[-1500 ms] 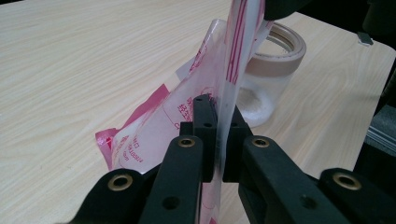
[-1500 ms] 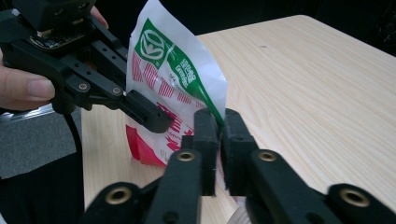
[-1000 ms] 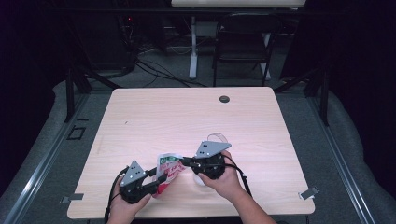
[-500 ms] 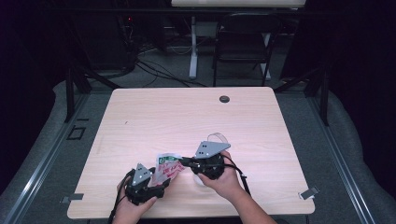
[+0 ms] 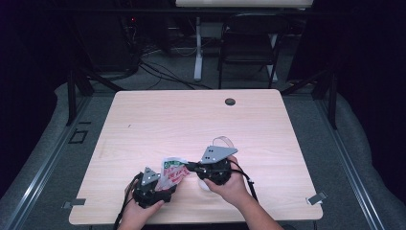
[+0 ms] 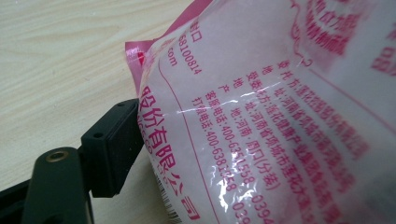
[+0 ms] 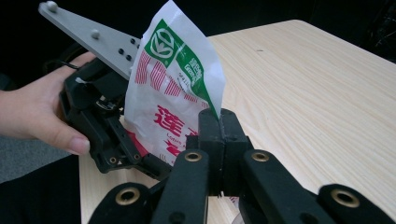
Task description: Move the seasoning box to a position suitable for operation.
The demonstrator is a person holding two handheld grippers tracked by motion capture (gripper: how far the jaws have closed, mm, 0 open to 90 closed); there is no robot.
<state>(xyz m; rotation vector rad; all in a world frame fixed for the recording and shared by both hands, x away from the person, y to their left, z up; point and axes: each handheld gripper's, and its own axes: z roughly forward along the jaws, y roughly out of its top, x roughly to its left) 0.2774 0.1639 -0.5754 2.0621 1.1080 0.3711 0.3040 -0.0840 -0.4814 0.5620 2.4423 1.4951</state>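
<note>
Two grippers hold one packet (image 5: 173, 171) low in the frame, near the desk's (image 5: 201, 120) front edge. My right gripper (image 7: 218, 122) is clamped on its right edge; my left gripper (image 5: 160, 184) grips it lower left, I judge, to pull it open. It stands tilted, long axis rising toward its green top corner.

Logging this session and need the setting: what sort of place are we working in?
Likely a lab or recording studio rather than a home: a bare wooden table on grey carpet with dark surroundings, cables trailing over the floor behind it, and a black folding chair. Both grippers hold a printed food packet.
</note>
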